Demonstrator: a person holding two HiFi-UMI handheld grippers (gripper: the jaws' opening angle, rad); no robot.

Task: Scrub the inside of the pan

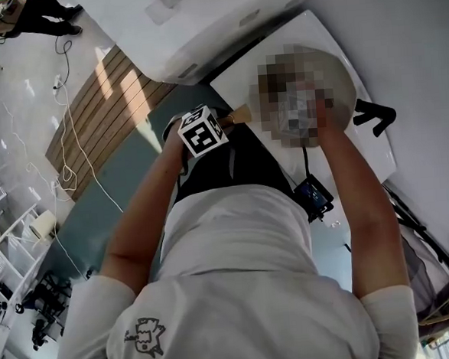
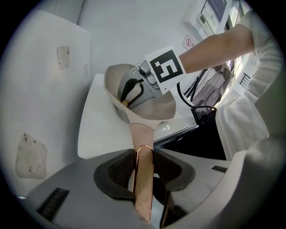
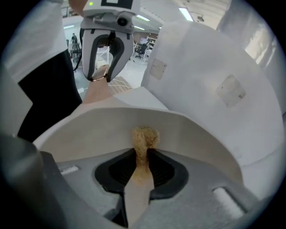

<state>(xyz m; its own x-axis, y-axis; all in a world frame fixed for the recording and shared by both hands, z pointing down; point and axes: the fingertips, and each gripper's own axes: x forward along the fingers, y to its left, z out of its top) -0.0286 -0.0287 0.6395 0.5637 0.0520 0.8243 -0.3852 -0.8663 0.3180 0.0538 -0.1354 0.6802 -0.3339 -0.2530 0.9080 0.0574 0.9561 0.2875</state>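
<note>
**Pan braced by its handle, brush down inside**

Pan (image 2: 161, 107) sits on the white counter (image 2: 96, 134), bowl away from you and its copper-coloured handle (image 2: 143, 174) pointing back toward your body. That layout looks deliberate. One hand can anchor the pan from the near side, and the other gets a clear way in from above.

Left gripper (image 2: 144, 156): you hold it angled down over the counter edge. Its jaws are drawn in about the handle, which stands edge-on between the two dark pads and is pinched there. My reading is that this grip is only there to stop the pan sliding or turning under the scrubbing.

Right gripper (image 3: 143, 156): you have it lowered into the bowl, pointing steeply down. Its jaws are nearly together, clamped on the flat wooden stem of a brush (image 3: 144, 136). The frayed tan tuft sticks out just past the tips. The pan's pale inner wall fills the view right behind it. The tuft looks against that wall or just beside it, and I cannot tell which.

From the left gripper view, the right gripper's marker cube rides above the rim while its jaws sit below it, on the far side of the bowl.

Judgement: the scrubbing step is in hand. The brush head is short, so you need to press with the tuft and not with the jaw tips.
</note>
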